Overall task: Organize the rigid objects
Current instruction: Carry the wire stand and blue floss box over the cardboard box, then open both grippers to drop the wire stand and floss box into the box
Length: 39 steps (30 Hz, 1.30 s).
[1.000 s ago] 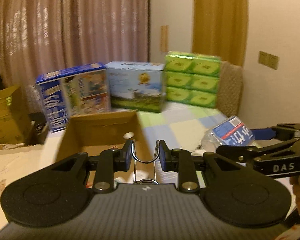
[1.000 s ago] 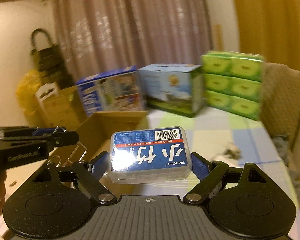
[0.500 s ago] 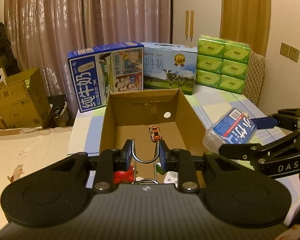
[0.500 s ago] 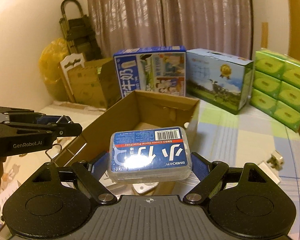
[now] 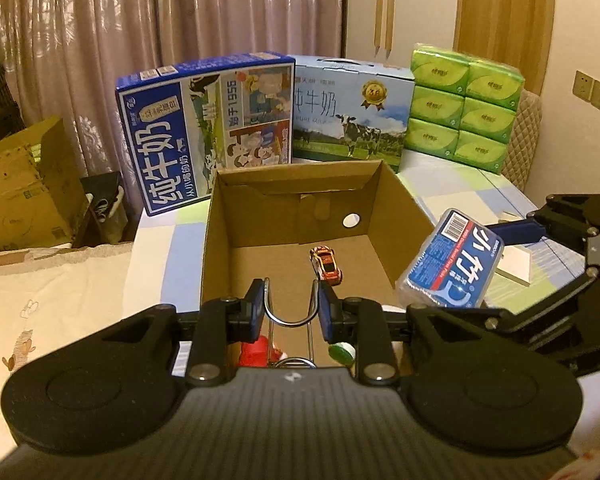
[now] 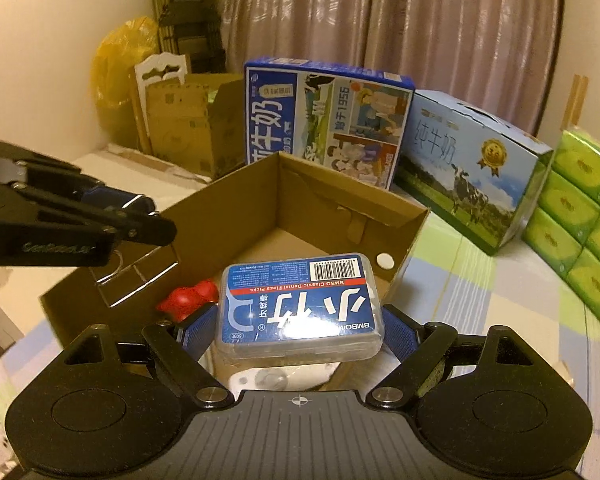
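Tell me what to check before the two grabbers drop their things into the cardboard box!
1. Floss box held firmly between the right gripper fingers: ok.
2. Wire hook pinched by the left gripper: ok.
3. Floss box fully over the cardboard box: cannot tell; in the left wrist view it hangs by the right wall.
4. Wire hook over the opening: ok.
5. Free floor inside: ok; the toy car sits toward the back, the red toy near the front.
6. The two grippers apart from each other: ok.
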### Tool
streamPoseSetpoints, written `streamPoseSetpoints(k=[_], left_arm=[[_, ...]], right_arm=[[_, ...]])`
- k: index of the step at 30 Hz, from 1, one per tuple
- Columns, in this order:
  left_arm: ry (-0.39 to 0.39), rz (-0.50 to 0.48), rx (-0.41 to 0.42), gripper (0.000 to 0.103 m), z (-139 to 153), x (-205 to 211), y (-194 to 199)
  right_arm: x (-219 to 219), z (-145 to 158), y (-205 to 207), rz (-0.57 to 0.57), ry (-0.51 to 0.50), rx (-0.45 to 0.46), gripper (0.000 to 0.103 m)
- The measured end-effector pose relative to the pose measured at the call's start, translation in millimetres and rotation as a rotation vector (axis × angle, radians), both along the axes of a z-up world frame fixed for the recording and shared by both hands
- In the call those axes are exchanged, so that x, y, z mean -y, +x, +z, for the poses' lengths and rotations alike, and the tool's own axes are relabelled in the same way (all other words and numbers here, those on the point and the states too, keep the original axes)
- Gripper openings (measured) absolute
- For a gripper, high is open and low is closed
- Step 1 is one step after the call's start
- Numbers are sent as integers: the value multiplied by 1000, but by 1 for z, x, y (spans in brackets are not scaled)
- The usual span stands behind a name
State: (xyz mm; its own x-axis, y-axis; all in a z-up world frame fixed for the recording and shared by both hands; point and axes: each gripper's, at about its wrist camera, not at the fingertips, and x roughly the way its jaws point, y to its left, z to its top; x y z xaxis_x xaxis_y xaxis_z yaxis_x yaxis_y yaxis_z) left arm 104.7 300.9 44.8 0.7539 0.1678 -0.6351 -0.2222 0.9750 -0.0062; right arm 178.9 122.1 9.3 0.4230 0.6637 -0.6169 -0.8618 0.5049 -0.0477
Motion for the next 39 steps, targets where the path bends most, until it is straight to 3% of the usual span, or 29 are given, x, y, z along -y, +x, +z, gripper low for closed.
streamPoseSetpoints(k=[14,15,17,39], left_arm=[[-69,9,-27,23,-29,-28,63],[-81,14,-36,24,-30,-30,67],[-79,33,-34,36,-28,-32,70],[-76,127,67,38,4,-57,10]], right_arm=[[-33,-23,28,54,-63,48,83],[-34,-24,29,52,-63,46,83],[-35,-25,32,47,-61,40,83],[-52,-25,32,43,-66,29,83]])
